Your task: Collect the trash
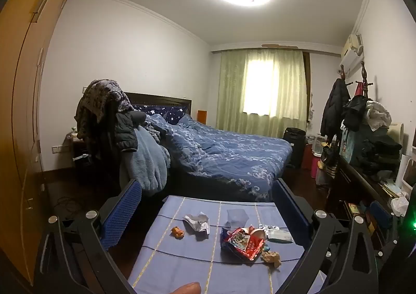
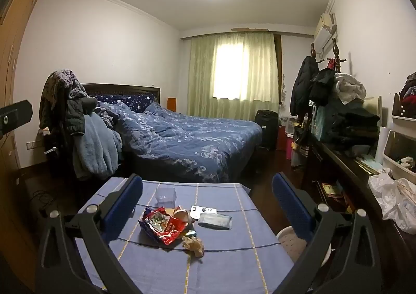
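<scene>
A small table with a blue cloth (image 1: 182, 262) (image 2: 228, 262) holds trash. A red snack wrapper (image 1: 243, 243) (image 2: 163, 226) lies in the middle, a brown crumpled paper ball (image 1: 271, 257) (image 2: 193, 243) in front of it. A white crumpled paper (image 1: 197, 222) and a small orange piece (image 1: 177, 232) lie to the left in the left wrist view. A clear plastic cup (image 1: 236, 216) (image 2: 166, 195) stands behind. A grey-blue packet (image 1: 279, 235) (image 2: 215, 220) lies to the right. My left gripper (image 1: 208, 213) and right gripper (image 2: 208, 205) are both open, empty, above the table.
A bed with a blue quilt (image 1: 221, 153) (image 2: 187, 138) stands beyond the table. A chair draped in clothes (image 1: 111, 122) is at the left. A cluttered dark cabinet (image 2: 345, 153) runs along the right. A white bin (image 2: 293, 242) stands by the table's right side.
</scene>
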